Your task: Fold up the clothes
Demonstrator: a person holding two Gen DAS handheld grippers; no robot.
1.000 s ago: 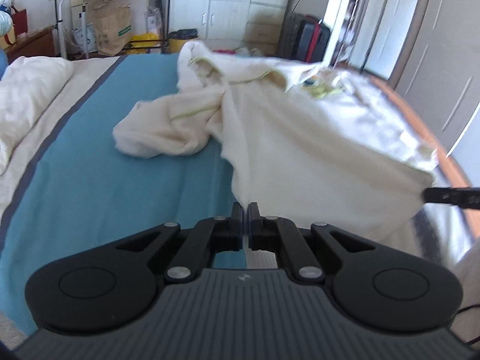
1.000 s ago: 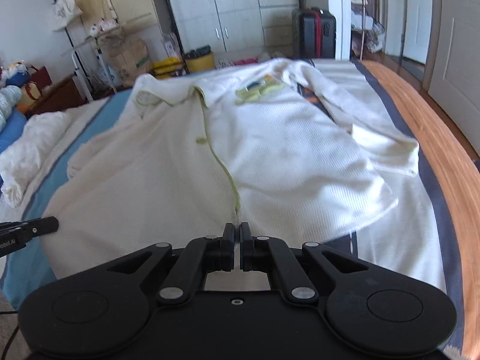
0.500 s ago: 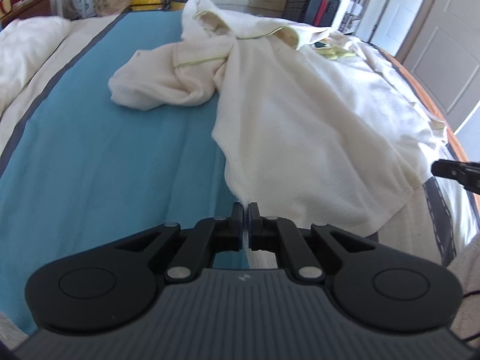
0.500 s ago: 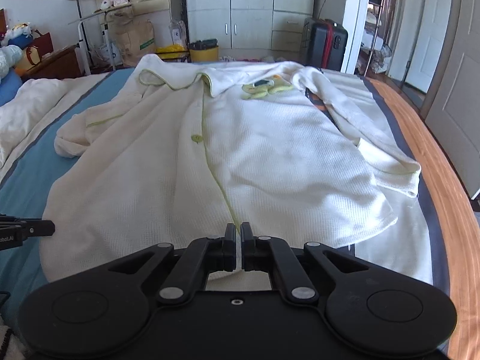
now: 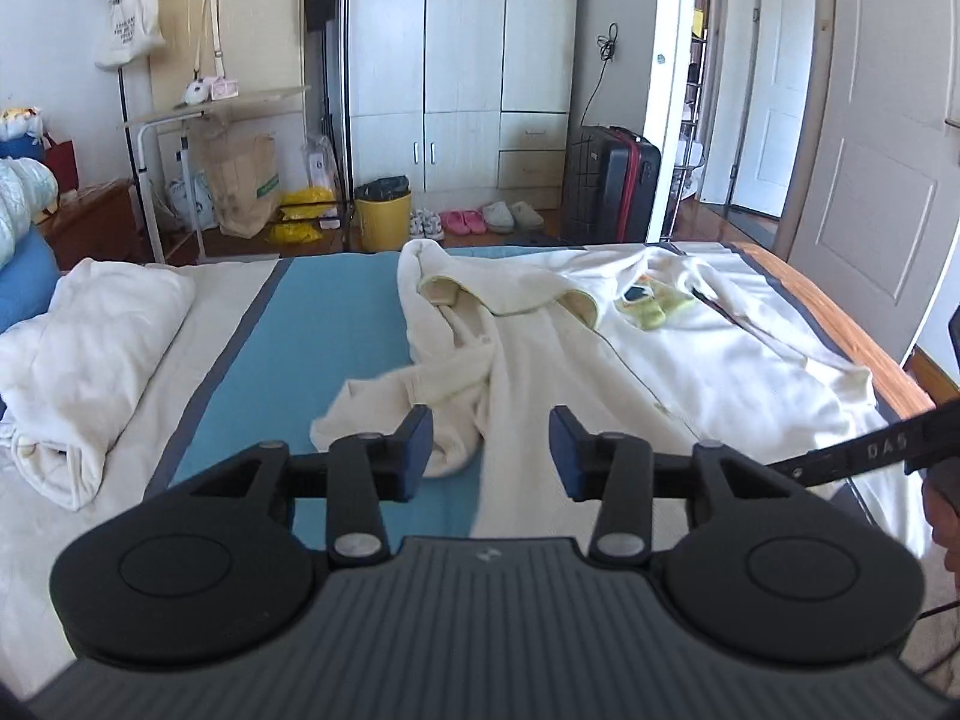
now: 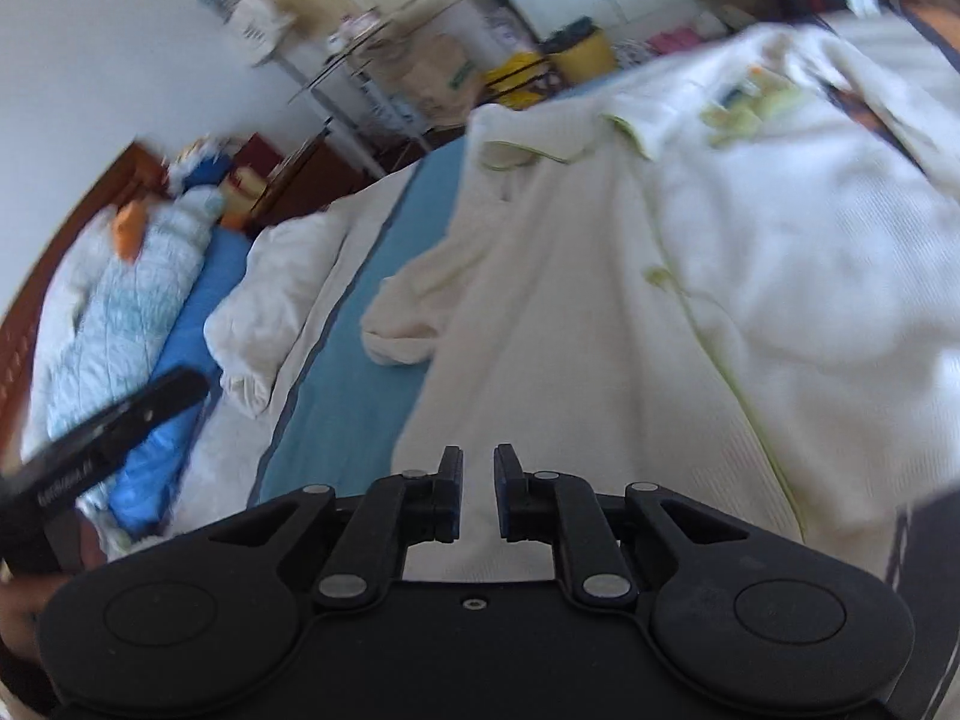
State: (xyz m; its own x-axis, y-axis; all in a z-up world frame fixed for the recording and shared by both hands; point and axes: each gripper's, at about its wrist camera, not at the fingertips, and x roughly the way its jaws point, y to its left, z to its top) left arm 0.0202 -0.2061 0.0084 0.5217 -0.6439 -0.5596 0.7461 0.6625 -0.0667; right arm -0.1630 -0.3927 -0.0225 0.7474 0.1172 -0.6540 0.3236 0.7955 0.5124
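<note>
Far left of the bed (image 5: 336, 324): a bunched white blanket (image 5: 90, 360) on the cream strip, apart from the garment. Centre: teal bedspread panel, with the cream robe (image 5: 600, 372) spread over it and reaching to the bed's right edge. Robe's left sleeve (image 5: 408, 402) lies crumpled on the teal; collar at the far end; a green-yellow patch on the chest.

Left gripper (image 5: 491, 441): jaws have just been opening, now released and held above the robe, nothing between the pads.

Right gripper (image 6: 477, 492): jaws have just been opening, a narrow gap, empty, over the robe's near hem. Right wrist view is motion-blurred.
</note>
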